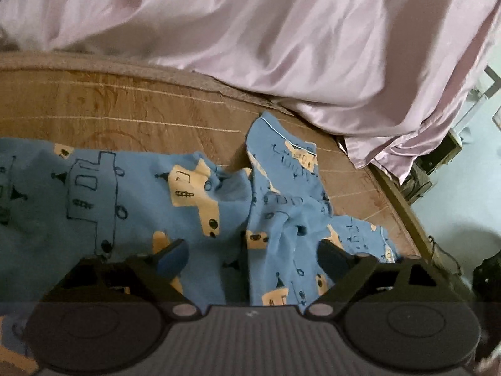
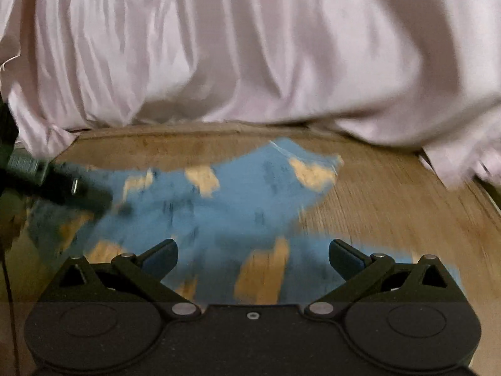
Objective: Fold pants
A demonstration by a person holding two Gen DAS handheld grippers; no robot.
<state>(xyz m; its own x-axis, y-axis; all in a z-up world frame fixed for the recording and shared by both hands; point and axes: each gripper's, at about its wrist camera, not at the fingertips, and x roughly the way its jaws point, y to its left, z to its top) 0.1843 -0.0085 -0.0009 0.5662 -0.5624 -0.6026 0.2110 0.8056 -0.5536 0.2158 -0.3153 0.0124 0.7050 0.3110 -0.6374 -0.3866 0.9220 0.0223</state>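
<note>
Blue pants [image 1: 131, 200] with cream and dark prints lie crumpled on a brown mat [image 1: 125, 109]. One leg end with white piping [image 1: 281, 156] sticks up toward the far side. My left gripper [image 1: 253, 260] is open, its fingers spread just above the bunched cloth. In the right wrist view the pants [image 2: 238, 206] are blurred. My right gripper [image 2: 252, 260] is open over them, nothing between its fingers. The left gripper's body [image 2: 47, 178] shows at that view's left edge, over the cloth.
A pink satin sheet [image 1: 281, 31] is heaped along the far side of the mat; it also fills the top of the right wrist view [image 2: 250, 47]. The mat's right edge [image 1: 404, 206] drops to a pale floor [image 1: 463, 194] with dark objects.
</note>
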